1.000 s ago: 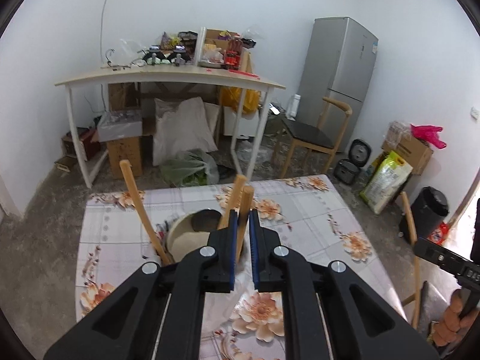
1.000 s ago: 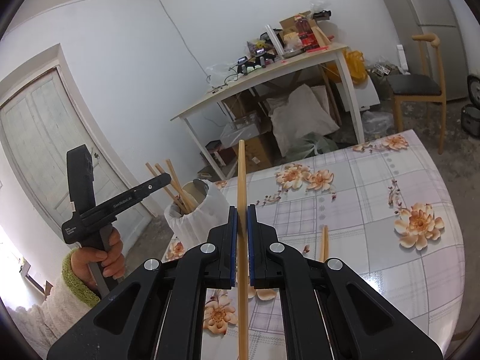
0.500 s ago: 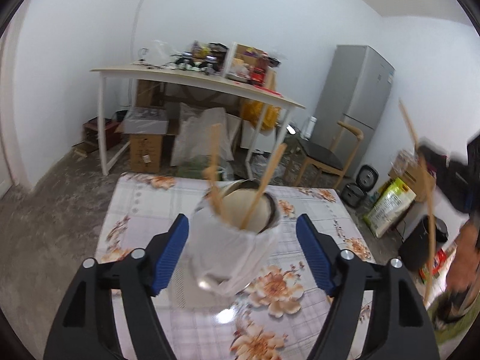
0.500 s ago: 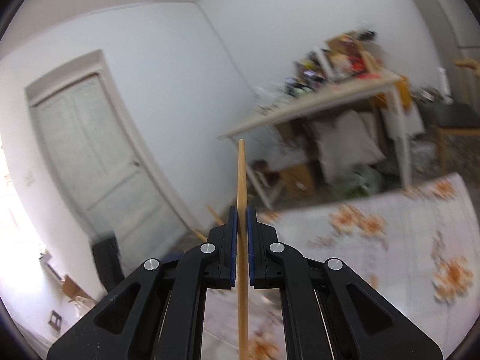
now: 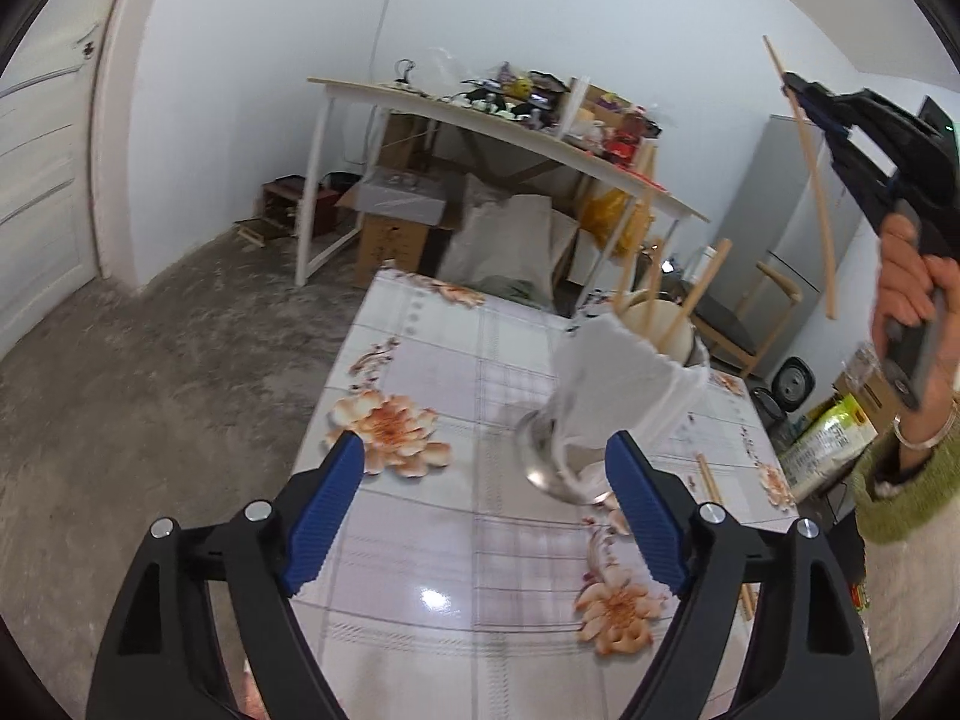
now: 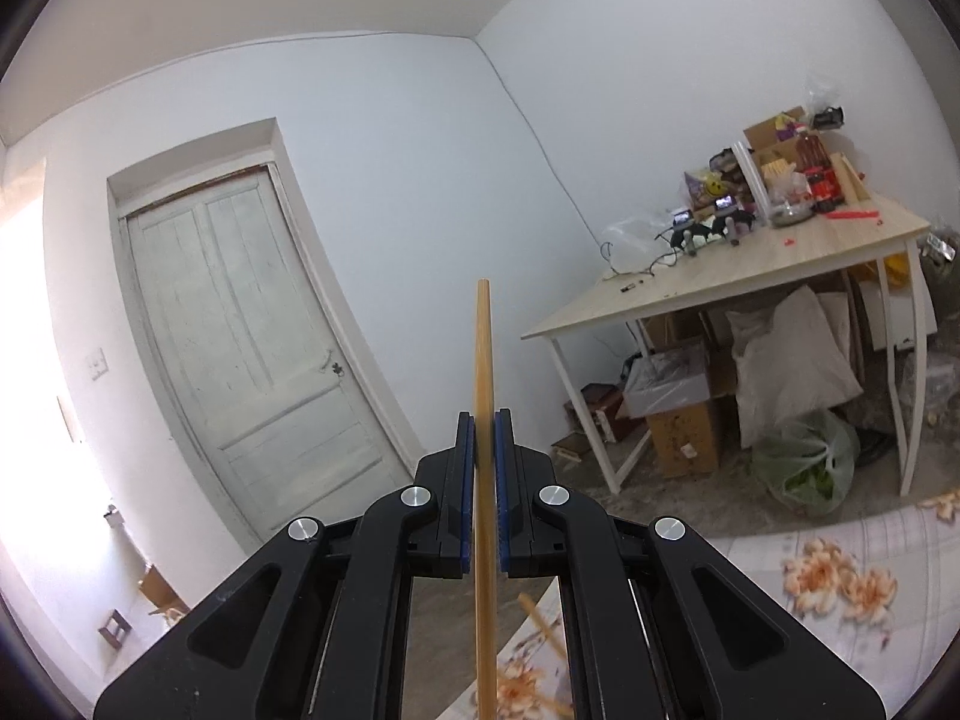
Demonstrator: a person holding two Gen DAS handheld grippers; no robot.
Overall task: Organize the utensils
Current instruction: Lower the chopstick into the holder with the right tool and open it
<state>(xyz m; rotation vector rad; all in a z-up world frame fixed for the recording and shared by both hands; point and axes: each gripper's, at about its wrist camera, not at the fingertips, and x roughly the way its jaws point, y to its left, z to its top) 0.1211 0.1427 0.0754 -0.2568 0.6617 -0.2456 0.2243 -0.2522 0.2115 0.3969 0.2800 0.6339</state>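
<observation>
A metal utensil holder (image 5: 606,414) wrapped in white cloth stands on the floral-cloth table (image 5: 432,546), with several wooden chopsticks (image 5: 690,300) leaning in it. My left gripper (image 5: 483,456) hangs low over the table. Its jaws are opening wide and nothing is pressed between them. The holder's base sits just beyond the tips, near the right finger (image 5: 636,486). My right gripper (image 5: 795,87) is raised at the upper right, shut on one chopstick (image 5: 816,198). In the right wrist view that gripper (image 6: 484,420) clamps the upright chopstick (image 6: 483,348).
A loose chopstick (image 5: 711,483) lies on the table beside the holder. The table's left edge (image 5: 336,396) drops to a concrete floor. Behind stand a cluttered desk (image 5: 510,126), a wooden chair (image 5: 744,324) and a fridge (image 5: 792,204). A white door (image 6: 240,330) is on the left.
My left gripper let go of the chopsticks into the holder, opened wide and moved back and left. My right gripper rose with its chopstick and swung toward the door.
</observation>
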